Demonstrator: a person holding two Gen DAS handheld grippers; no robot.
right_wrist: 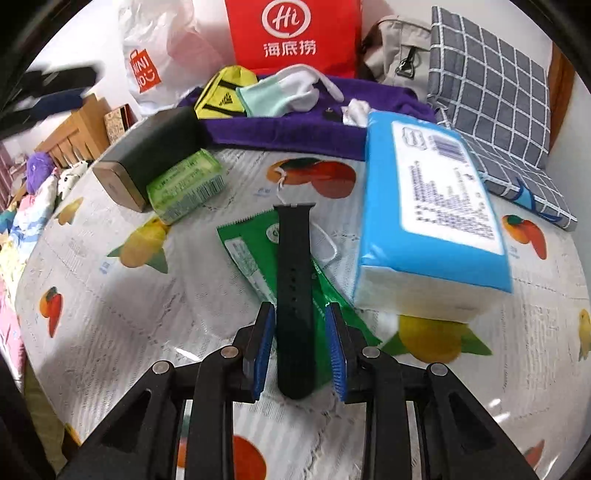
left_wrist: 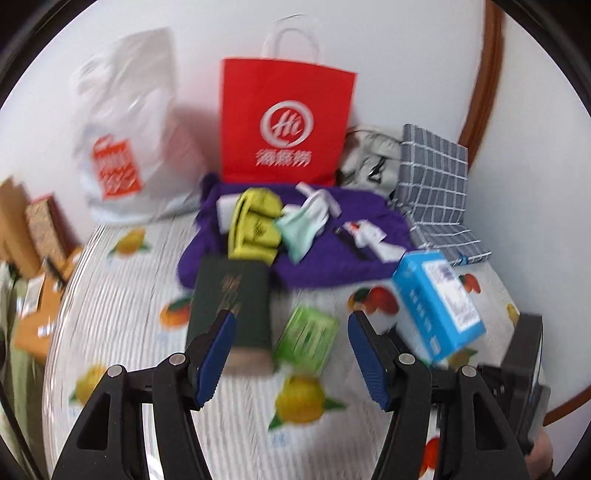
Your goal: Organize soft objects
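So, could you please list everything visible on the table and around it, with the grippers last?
red paper bag: one, red, standing at the back wall
white plastic bag: one, white with an orange logo, left of the red bag
purple cloth: one, purple, in front of the red bag
yellow pouch: one, yellow, on the cloth
checked cushion: one, grey, back right
tissue pack: one, blue, right of centre
dark box: one, dark green, left
green packet: one, beside the dark box
watch strap: one, black, on a green sachet
left gripper: open, empty
right gripper: around the strap
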